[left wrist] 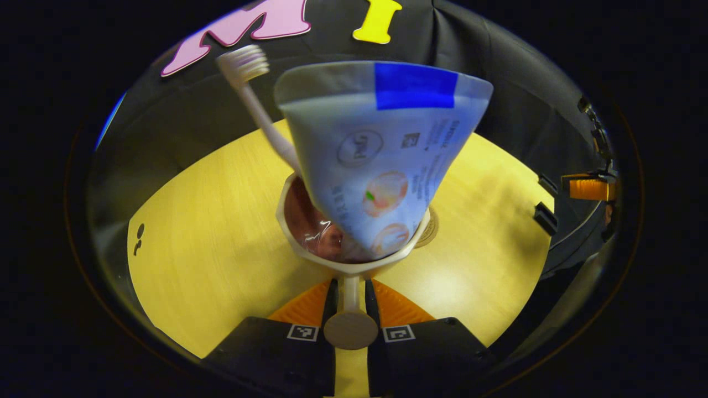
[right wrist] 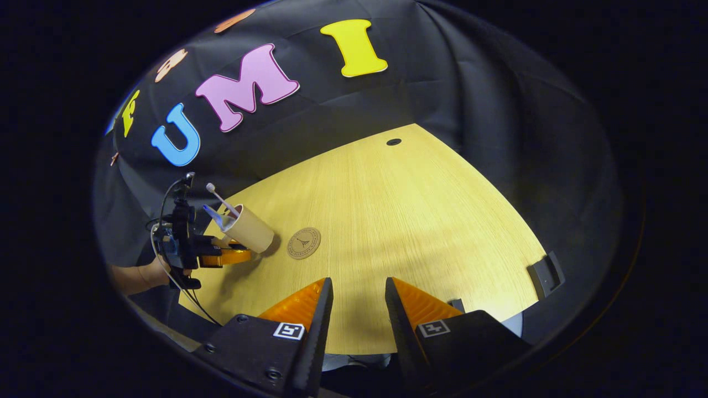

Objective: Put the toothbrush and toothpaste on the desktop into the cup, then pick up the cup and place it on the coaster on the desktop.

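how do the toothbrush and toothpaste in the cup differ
The toothbrush is a thin pale stick with a bristled head; the toothpaste is a wide flat tube with a blue band and printing. The toothbrush leans toward one side of the cup, while the toothpaste fans out over most of its mouth. Both stand in the cup, which the left gripper grips by its handle.

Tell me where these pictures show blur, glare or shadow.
Left gripper view: the toothbrush head is blurred, the toothpaste print soft, and a pale glare patch sits on the table. Right gripper view: sharp overall, the cup casts a shadow on the table, whose edges bow from fisheye.
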Demonstrator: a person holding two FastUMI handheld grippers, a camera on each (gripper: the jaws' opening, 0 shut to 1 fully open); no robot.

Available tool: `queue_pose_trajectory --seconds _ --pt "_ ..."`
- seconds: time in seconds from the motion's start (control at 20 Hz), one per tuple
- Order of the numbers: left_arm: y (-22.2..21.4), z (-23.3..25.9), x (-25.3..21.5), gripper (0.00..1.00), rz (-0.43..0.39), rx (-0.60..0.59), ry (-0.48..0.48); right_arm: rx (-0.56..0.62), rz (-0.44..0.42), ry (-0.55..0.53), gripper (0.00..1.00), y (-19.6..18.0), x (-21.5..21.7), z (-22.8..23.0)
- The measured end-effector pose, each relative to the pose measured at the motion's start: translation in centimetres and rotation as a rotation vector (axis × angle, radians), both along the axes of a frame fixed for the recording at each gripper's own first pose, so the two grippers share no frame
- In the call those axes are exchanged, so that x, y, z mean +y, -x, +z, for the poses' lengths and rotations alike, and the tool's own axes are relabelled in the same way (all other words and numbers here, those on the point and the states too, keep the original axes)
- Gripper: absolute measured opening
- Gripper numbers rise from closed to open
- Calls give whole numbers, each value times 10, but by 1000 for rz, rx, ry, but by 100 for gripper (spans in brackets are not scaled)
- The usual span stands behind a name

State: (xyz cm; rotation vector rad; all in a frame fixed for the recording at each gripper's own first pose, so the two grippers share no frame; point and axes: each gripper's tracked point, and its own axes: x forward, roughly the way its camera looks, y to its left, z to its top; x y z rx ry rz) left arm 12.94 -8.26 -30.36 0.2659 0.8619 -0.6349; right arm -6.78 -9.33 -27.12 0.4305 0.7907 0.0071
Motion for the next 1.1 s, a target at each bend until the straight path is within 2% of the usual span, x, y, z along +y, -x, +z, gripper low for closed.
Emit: queue_pose_trajectory --seconds 0.4,0.45,0.5,0.55,0.6,0.65,0.7,0.75,0.85,0.9,1.0,1.05,1.1 --pt "-4 -8 -70 27 -94 3 -2 9 -47 17 59 11 -30 0" --pt "-3 -12 -74 32 -102 6 -5 10 -59 17 59 13 -35 -1" --pt "-3 -15 -77 28 -108 8 -13 13 -72 18 59 15 -41 0" --pt "-5 -18 -78 28 -113 7 -24 16 -83 16 59 16 -45 -1" --pt "-5 -21 -79 32 -113 10 -33 17 -94 16 59 19 -48 -1" --pt "-4 -23 -79 32 -112 13 -37 18 -101 14 59 19 -51 -2" --pt "-4 -24 -80 28 -111 16 -40 21 -107 15 59 22 -53 -3" --pt "-4 -26 -80 32 -109 17 -43 26 -109 13 59 23 -55 -5" --pt "-4 -29 -82 32 -110 16 -50 32 -111 11 59 26 -56 -5" --pt "-4 -29 -83 28 -111 17 -50 35 -109 10 59 27 -55 -7" --pt "-4 -30 -83 28 -111 19 -58 36 -104 8 59 28 -53 -8" --pt "-4 -32 -84 32 -110 19 -64 38 -100 9 59 29 -53 -8" --pt "-4 -35 -85 28 -110 21 -72 39 -97 8 59 30 -53 -9"
